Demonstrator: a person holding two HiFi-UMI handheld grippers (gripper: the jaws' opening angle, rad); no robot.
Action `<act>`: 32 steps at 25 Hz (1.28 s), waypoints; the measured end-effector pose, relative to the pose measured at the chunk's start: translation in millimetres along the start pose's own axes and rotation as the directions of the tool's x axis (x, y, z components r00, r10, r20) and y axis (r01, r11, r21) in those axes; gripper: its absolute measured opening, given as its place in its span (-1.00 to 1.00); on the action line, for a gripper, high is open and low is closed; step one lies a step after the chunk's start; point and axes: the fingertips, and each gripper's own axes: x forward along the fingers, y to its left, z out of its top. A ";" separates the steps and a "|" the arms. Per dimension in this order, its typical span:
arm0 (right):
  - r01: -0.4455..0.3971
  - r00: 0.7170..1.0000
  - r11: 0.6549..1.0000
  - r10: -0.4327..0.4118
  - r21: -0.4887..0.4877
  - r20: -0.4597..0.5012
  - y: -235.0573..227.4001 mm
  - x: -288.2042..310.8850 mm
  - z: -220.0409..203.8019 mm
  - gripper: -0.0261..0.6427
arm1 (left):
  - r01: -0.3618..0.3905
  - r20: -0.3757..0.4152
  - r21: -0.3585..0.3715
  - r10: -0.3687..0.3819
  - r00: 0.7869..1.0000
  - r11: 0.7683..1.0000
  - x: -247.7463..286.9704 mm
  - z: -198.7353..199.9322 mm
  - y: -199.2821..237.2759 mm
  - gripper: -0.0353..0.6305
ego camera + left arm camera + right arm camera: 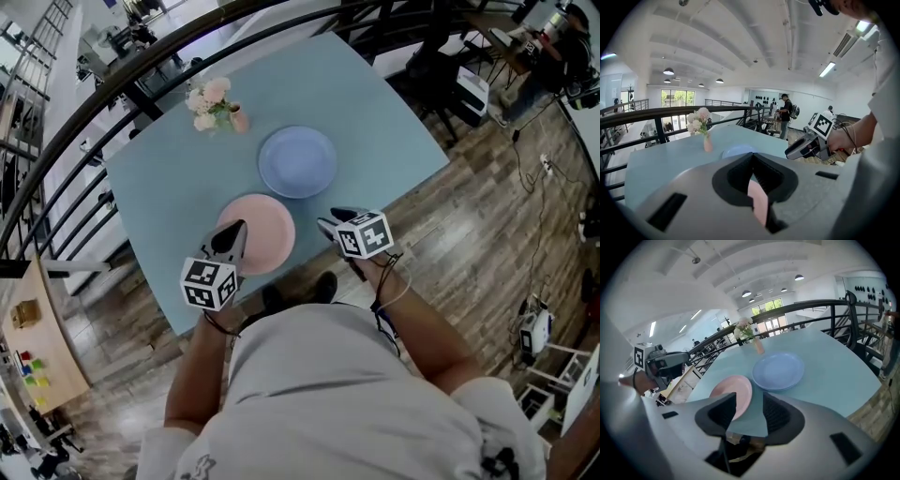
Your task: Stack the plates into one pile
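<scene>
— While the pink plate (267, 230) lies flat on the pale blue table (159, 187), where does the blue plate (297, 160) sit?
— At about one o'clock from it in the head view, also flat and just beside it. Whether the two rims touch I cannot tell, but neither plate rests on the other.
— And the left claw (232, 234)?
— Over the pink plate's rim at roughly eight o'clock. Its jaws stand only a narrow slit apart, and a sliver of pink shows through that slit. In the right gripper view it hangs clear above the table and grips nothing.
— The right claw (330, 221)?
— At three o'clock from the pink plate, at the table's near edge. Its jaws are wide apart and empty. Between them only the table's edge and the wooden floor (469, 234) below show.
— Anything else on the table?
— A small vase of pale flowers (214, 103), at about ten o'clock from the blue plate, near the dark railing (112, 80).
</scene>
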 end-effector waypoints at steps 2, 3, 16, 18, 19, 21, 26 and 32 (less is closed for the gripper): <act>0.015 1.000 1.000 -0.015 -0.020 0.007 17.1 4.1 1.3 -0.37 | 0.013 0.005 -0.002 -0.013 1.000 1.000 -12.7 -4.0 6.7 -0.88; 0.021 1.000 0.999 -0.021 -0.024 0.013 24.2 5.9 1.8 -0.37 | 0.020 0.005 -0.003 -0.020 1.000 1.000 -18.3 -7.1 9.4 -0.88; 0.120 0.989 0.993 -0.119 0.002 0.081 95.4 24.2 -0.1 -0.41 | 0.108 0.015 0.016 -0.108 0.994 0.994 -82.6 -34.0 47.1 -0.88; 0.136 0.987 0.991 -0.137 0.010 0.089 101.8 27.2 -1.1 -0.42 | 0.126 0.010 0.019 -0.126 0.992 0.992 -87.5 -39.8 49.9 -0.88; 0.143 0.985 0.990 -0.144 0.014 0.092 104.4 28.2 -1.2 -0.42 | 0.134 0.008 0.020 -0.134 0.991 0.991 -89.0 -41.9 51.3 -0.88; 0.154 0.983 0.988 -0.155 0.019 0.093 108.1 30.1 -0.9 -0.43 | 0.146 0.007 0.023 -0.146 0.989 0.989 -90.0 -44.2 53.8 -0.88; 0.163 0.983 0.986 -0.165 0.041 0.074 110.1 40.2 -5.7 -0.44 | 0.168 0.000 0.019 -0.168 0.986 0.986 -89.1 -47.0 60.2 -0.88; 0.156 0.986 0.986 -0.159 0.053 0.052 97.1 48.9 -2.3 -0.44 | 0.161 -0.009 0.011 -0.160 0.987 0.987 -78.0 -45.7 65.6 -0.88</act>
